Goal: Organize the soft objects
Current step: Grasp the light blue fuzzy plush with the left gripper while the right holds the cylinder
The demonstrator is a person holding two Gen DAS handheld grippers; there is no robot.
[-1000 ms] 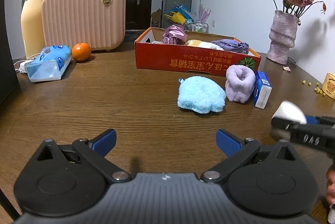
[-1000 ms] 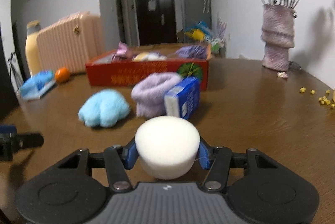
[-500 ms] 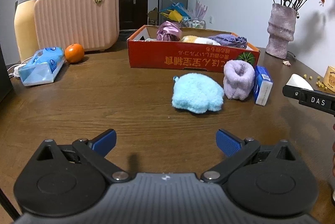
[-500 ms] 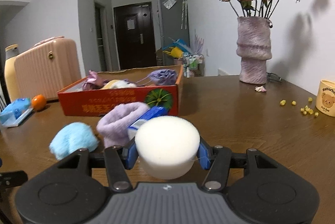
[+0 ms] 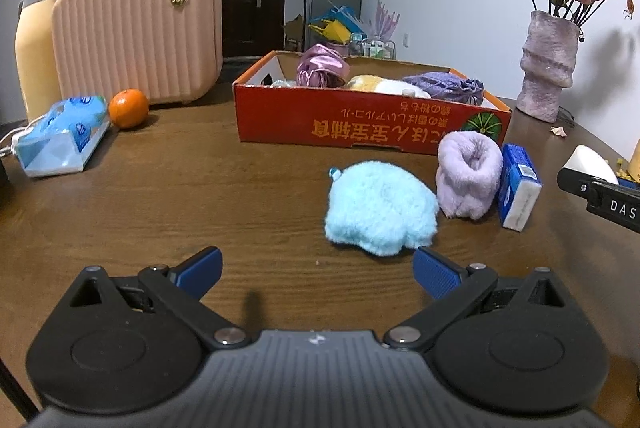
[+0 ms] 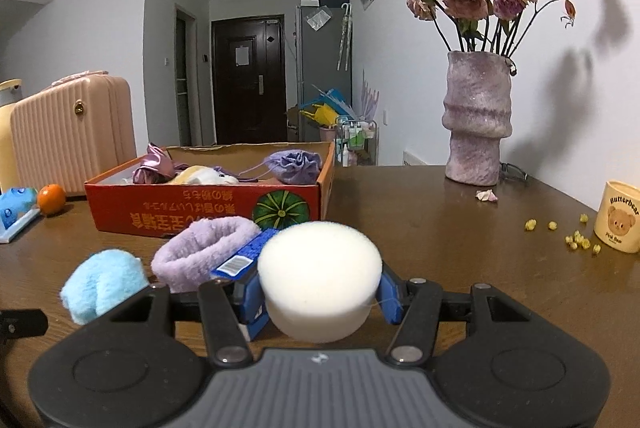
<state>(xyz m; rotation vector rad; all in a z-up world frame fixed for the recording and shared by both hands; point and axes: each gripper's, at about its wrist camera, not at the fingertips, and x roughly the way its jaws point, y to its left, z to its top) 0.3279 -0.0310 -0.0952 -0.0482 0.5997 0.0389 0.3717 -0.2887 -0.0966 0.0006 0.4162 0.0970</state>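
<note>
My right gripper (image 6: 320, 292) is shut on a round white sponge (image 6: 319, 276) held above the table; the same sponge (image 5: 591, 164) shows at the right edge of the left wrist view. My left gripper (image 5: 317, 270) is open and empty, low over the wood, just short of a fluffy light-blue cloth (image 5: 380, 206). A rolled lilac cloth (image 5: 468, 174) stands beside it. Behind them a red cardboard box (image 5: 360, 126) holds several soft items, among them a purple satin pouch (image 5: 322, 68). From the right wrist, the blue cloth (image 6: 104, 284) and lilac cloth (image 6: 204, 252) lie ahead to the left, the box (image 6: 200, 212) beyond.
A blue-and-white carton (image 5: 518, 196) stands right of the lilac cloth. At the left are a tissue pack (image 5: 60, 140), an orange (image 5: 128, 108), a pink case (image 5: 140, 40) and a yellow bottle (image 5: 34, 44). A flower vase (image 6: 478, 120), a bear cup (image 6: 620, 222) and yellow crumbs (image 6: 576, 240) sit right.
My left gripper has advanced toward the blue cloth, which looms larger. My right gripper, sponge still gripped, has tilted upward and swung right, bringing the vase and cup into view.
</note>
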